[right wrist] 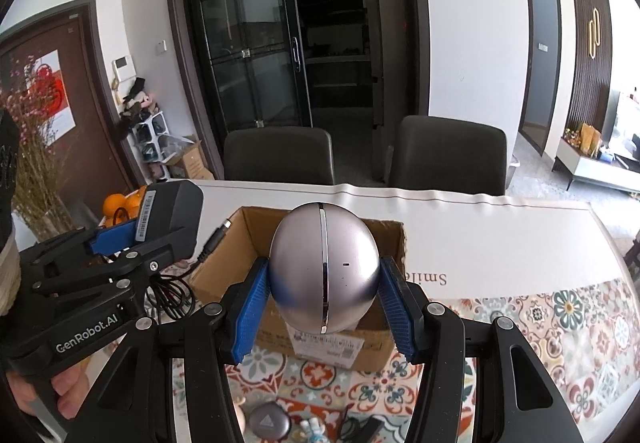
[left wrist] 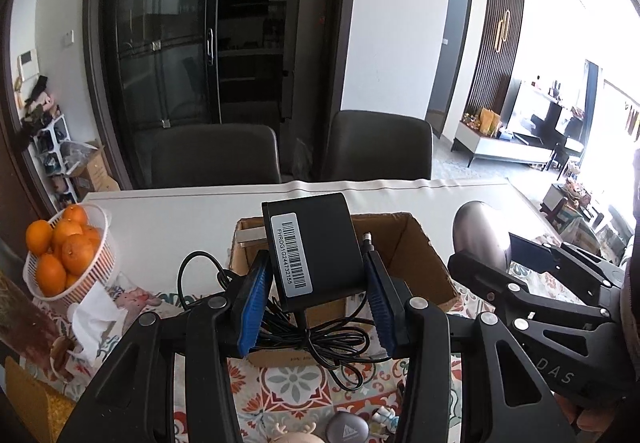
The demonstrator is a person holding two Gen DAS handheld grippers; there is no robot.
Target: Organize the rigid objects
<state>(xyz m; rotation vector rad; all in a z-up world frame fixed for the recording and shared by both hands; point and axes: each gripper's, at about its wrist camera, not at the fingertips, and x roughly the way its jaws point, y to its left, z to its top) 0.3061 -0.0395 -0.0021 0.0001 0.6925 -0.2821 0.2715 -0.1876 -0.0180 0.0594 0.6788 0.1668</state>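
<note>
My left gripper (left wrist: 316,283) is shut on a black power adapter (left wrist: 312,243) with a barcode label, held above the near edge of an open cardboard box (left wrist: 416,255). Its black cable (left wrist: 320,343) hangs down in a tangle. My right gripper (right wrist: 324,291) is shut on a silver egg-shaped device (right wrist: 324,267), held over the same box (right wrist: 248,239). In the right wrist view the left gripper (right wrist: 120,239) and adapter (right wrist: 172,211) are at the left; in the left wrist view the silver device (left wrist: 480,235) is at the right.
A white basket of oranges (left wrist: 60,251) stands at the left with crumpled tissue (left wrist: 96,319) beside it. A grey triangle-marked puck (right wrist: 268,423), a small figurine (right wrist: 312,429) and a black item (right wrist: 360,427) lie on the patterned tablecloth (right wrist: 560,343). Two dark chairs (left wrist: 216,155) stand behind the table.
</note>
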